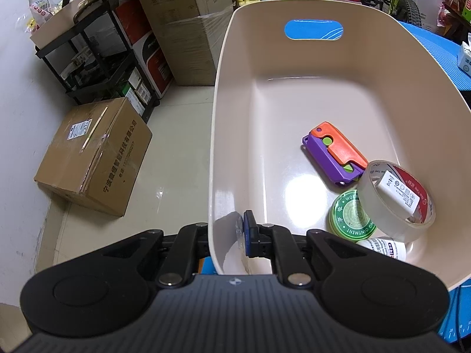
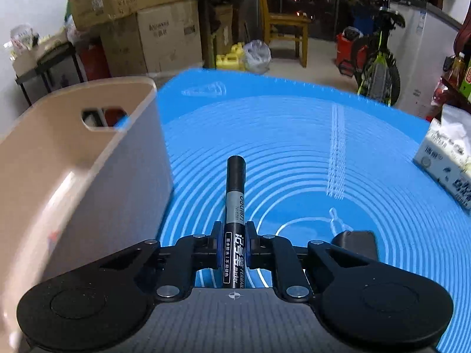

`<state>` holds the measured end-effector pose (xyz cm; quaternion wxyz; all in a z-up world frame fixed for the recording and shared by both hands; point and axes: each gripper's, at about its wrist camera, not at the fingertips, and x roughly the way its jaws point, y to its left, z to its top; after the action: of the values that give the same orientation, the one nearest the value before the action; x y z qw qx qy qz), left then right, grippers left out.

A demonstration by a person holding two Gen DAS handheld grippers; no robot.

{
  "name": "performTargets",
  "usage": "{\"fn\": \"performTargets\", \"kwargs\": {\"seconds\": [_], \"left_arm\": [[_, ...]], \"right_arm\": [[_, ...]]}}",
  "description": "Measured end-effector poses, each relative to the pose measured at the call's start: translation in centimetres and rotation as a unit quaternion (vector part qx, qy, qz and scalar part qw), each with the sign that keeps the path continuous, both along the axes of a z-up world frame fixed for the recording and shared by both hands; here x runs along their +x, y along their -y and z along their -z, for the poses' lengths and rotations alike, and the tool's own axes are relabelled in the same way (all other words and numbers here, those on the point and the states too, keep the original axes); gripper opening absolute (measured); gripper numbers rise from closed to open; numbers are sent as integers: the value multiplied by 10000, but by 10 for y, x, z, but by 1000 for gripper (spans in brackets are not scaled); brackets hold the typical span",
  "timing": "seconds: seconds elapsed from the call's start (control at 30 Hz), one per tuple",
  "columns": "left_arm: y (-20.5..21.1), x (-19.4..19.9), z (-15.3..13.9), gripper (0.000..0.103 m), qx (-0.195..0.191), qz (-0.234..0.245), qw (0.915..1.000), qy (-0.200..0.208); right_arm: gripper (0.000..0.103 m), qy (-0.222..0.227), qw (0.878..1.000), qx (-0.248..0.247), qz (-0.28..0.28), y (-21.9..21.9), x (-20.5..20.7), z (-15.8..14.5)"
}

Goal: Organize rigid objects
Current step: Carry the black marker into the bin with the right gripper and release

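The left wrist view looks steeply down, close, into the beige bin (image 1: 294, 94); the right wrist view faces forward over the blue mat (image 2: 294, 135), sharing bin and mat.

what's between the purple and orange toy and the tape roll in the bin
Nothing: in the left wrist view the purple and orange plastic folding toy and the clear roll of tape meet directly on the floor of the beige plastic bin, the roll overlapping the toy's end.

cardboard boxes (image 1: 94, 156), wooden chair (image 2: 284, 20), bicycle (image 2: 379, 58)
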<state>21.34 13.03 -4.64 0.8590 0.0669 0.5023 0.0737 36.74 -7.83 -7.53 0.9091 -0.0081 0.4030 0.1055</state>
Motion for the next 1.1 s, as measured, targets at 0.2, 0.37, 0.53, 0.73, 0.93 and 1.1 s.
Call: {"fn": "performTargets", "kwargs": {"seconds": [0.2,0.37,0.53,0.73,0.93,1.1], "left_arm": [[-1,0,0,14,-8,-52,10000,-2],[1,1,0,14,7,-70,10000,-4],[1,1,0,14,10,-59,10000,-2],[0,0,0,14,11,-21,10000,10],[-1,-1,0,14,23,19,10000,30],[-1,-1,1,14,41,50,10000,47]], "right_arm": [[24,414,9984,381,-47,9,-24,-42],[24,832,9946,589,-197,2,-47,-77],[24,1045,9903,755,-528,-18,-63,-98],[24,948,9864,705,-1138,-59,-85,-101],[24,578,9842,484,-1604,-96,-98,-85],[24,104,9813,242,-1907,-117,-101,-65]]}}
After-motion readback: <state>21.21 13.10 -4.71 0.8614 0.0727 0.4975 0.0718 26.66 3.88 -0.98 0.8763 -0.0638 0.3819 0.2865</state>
